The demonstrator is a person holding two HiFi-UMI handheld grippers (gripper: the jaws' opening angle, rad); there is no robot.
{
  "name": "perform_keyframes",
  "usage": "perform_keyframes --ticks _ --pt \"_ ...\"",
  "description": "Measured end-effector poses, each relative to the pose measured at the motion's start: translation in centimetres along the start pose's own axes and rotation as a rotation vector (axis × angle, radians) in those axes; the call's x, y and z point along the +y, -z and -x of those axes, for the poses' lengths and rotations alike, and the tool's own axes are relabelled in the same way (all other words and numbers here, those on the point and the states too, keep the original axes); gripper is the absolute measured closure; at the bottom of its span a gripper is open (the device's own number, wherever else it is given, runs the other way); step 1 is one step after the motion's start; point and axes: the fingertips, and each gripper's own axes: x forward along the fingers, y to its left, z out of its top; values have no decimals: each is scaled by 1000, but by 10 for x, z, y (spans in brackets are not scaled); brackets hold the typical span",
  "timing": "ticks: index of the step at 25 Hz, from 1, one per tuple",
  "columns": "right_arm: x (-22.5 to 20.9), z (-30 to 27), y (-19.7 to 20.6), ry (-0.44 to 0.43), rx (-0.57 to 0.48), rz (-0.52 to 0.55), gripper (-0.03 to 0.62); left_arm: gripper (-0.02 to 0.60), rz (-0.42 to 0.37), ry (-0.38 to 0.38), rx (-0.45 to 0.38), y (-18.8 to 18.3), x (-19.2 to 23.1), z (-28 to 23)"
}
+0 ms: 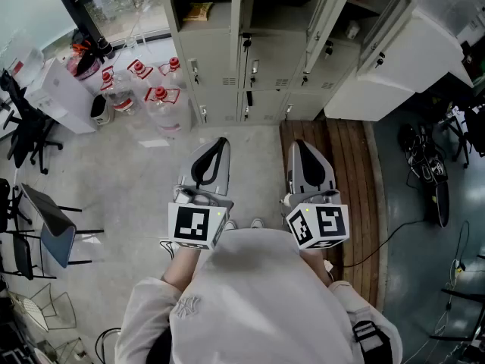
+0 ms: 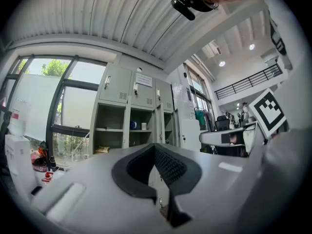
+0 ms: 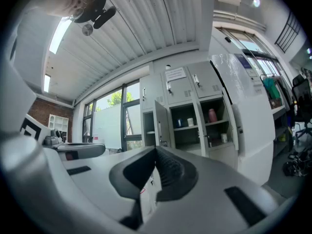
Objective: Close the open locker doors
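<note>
A grey bank of lockers (image 1: 250, 59) stands ahead of me, with several upper compartments open. One narrow door (image 1: 324, 17) stands ajar in the middle, and a wide white door (image 1: 402, 59) swings far out at the right. In the right gripper view the ajar door (image 3: 160, 123) and the white door (image 3: 243, 106) flank open shelves holding cups and a bottle. Open shelves (image 2: 127, 126) also show in the left gripper view. My left gripper (image 1: 220, 142) (image 2: 155, 147) and right gripper (image 1: 298, 144) (image 3: 156, 150) are held level side by side, well short of the lockers. Both are shut and hold nothing.
Large water jugs (image 1: 163, 105) stand on the floor left of the lockers. Office chairs (image 1: 45, 226) line the left edge. A wooden platform (image 1: 348, 165) lies under the right lockers, with a scooter (image 1: 428, 165) and cables on the dark floor at the right.
</note>
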Motion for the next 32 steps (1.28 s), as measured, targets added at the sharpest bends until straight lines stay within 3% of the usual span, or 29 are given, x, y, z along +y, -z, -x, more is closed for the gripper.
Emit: perform_keyframes --ticks 13,21,32 --pt "4 -12 2 19 26 108 583 574 -6 -13 17 4 8 -4" --pt "-2 -11 0 -2 20 104 583 574 2 -12 22 3 -2 -9" --pt "-26 -7 -2 -91 -12 97 582 574 -27 -39 6 6 -31 -26"
